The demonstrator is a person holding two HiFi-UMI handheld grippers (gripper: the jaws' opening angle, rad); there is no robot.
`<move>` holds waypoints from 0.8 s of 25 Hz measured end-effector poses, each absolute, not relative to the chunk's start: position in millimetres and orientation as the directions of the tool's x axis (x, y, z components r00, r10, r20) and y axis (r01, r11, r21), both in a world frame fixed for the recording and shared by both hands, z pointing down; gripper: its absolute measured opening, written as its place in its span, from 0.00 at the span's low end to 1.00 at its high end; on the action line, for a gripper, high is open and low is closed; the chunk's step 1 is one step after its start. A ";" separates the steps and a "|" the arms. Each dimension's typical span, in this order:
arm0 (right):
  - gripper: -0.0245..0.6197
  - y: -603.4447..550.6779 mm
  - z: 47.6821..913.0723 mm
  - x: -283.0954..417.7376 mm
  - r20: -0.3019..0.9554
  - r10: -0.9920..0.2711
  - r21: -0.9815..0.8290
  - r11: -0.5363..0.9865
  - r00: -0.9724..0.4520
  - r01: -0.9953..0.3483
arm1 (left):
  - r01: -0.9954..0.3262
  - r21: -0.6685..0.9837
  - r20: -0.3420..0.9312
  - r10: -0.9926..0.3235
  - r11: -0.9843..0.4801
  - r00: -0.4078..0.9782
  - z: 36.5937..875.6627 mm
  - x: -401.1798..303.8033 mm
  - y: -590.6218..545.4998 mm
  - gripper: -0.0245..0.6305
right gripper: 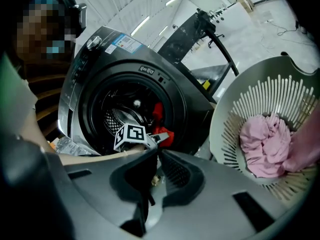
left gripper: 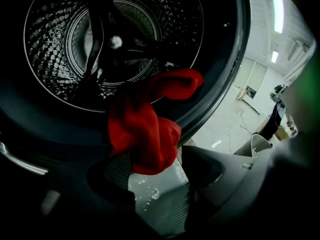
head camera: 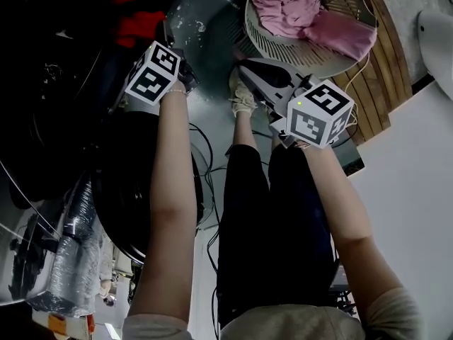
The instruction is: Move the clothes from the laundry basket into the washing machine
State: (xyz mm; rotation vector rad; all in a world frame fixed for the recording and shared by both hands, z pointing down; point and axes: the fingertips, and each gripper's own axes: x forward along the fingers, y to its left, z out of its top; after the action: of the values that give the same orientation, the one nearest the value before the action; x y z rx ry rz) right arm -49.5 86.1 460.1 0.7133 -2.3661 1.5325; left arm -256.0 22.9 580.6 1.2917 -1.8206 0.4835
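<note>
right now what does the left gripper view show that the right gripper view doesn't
Only the left gripper view: the left tool's jaws, standing apart, and the holed wall of the drum up close.

Only the right gripper view: the basket with pink clothes, the washer's panel, the left tool's cube, and the right tool, shut and empty.

Both: the red cloth at the washer's mouth, and the drum behind it.
</note>
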 end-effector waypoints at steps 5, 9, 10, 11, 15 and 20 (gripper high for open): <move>0.09 84.4 464.9 -41.6 0.454 -0.295 -0.781 0.321 -0.841 -0.535 | -0.923 0.107 0.729 -0.661 0.368 -0.179 547.4 -263.5 -6.1 0.07; 0.09 78.7 462.6 -40.9 0.451 -0.307 -0.776 0.330 -0.838 -0.538 | -0.974 0.021 0.596 -0.785 0.224 -0.168 506.8 -281.4 -58.2 0.07; 0.09 76.7 462.1 -41.6 0.447 -0.311 -0.777 0.329 -0.839 -0.537 | -0.976 -0.021 0.569 -0.800 0.217 -0.190 499.9 -291.8 -68.8 0.07; 0.09 74.9 461.5 -42.8 0.444 -0.315 -0.779 0.328 -0.839 -0.535 | -0.973 -0.063 0.544 -0.810 0.220 -0.219 492.9 -302.9 -78.4 0.07; 0.09 75.3 457.4 -49.8 0.432 -0.316 -0.783 0.334 -0.845 -0.525 | -0.952 -0.153 0.496 -0.813 0.265 -0.306 474.5 -334.4 -102.6 0.07; 0.09 87.2 457.6 -54.0 0.432 -0.303 -0.790 0.328 -0.850 -0.518 | -0.956 -0.056 0.635 -0.729 0.286 -0.255 510.7 -325.9 -84.5 0.23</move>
State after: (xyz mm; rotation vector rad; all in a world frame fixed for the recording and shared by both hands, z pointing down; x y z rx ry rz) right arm -54.0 87.2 457.6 0.7488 -2.3849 1.5372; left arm -325.9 -84.5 510.7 1.5053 -2.0648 0.6048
